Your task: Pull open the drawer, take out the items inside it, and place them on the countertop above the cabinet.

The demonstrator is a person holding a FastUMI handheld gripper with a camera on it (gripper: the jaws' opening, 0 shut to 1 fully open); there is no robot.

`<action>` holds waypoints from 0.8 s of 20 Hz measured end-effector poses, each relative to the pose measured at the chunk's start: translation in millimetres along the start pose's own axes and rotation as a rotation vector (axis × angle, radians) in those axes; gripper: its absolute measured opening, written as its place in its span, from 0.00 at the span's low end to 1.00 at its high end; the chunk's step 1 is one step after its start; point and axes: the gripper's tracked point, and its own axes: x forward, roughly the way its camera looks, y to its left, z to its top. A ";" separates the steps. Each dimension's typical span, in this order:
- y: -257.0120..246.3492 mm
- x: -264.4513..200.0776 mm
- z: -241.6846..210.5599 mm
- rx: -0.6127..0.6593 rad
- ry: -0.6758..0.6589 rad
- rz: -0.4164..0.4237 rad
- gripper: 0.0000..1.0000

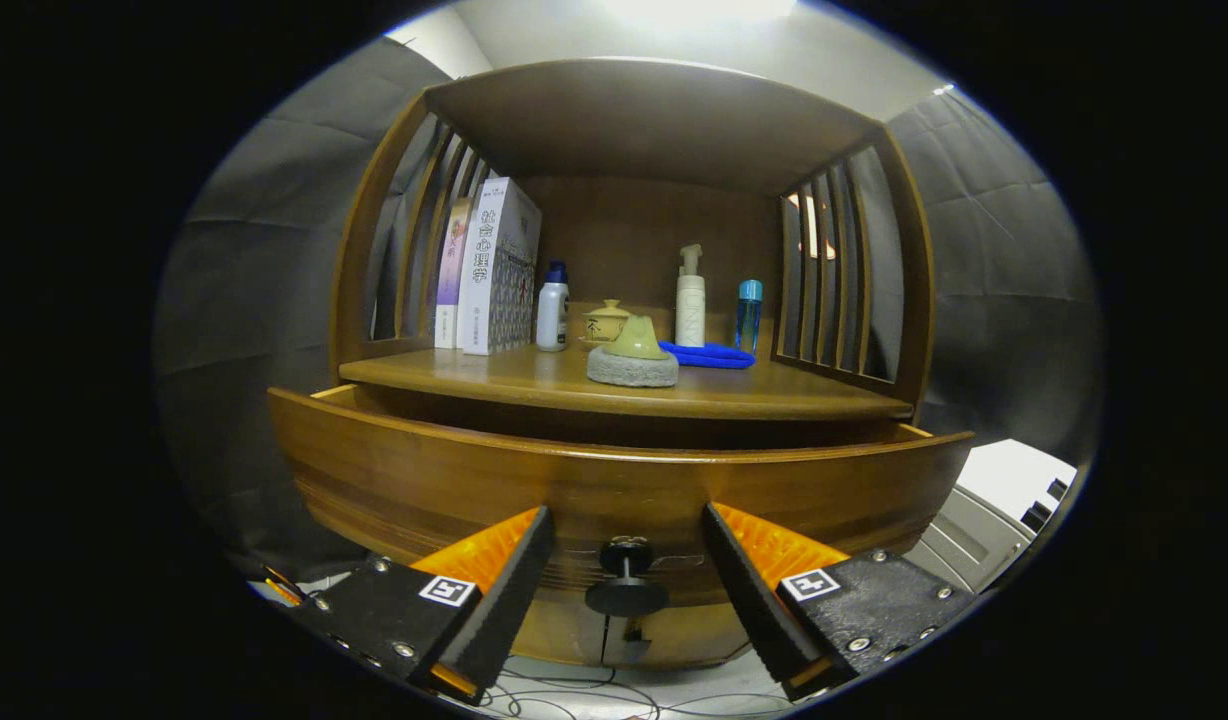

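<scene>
A wooden drawer (614,480) is shown pulled partly out of the cabinet, its curved front panel standing forward of the countertop (534,380) above. A dark gap is seen between the drawer front and the countertop edge; the interior is hidden, so its contents cannot be told. A dark round knob (626,596) on a short stem is mounted at the middle of the front panel. The knob is flanked by the spread fingers of the gripper (626,540), neither touching it.
</scene>
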 end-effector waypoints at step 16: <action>-5.2 32.8 45.2 0.004 -0.064 0.066 0.95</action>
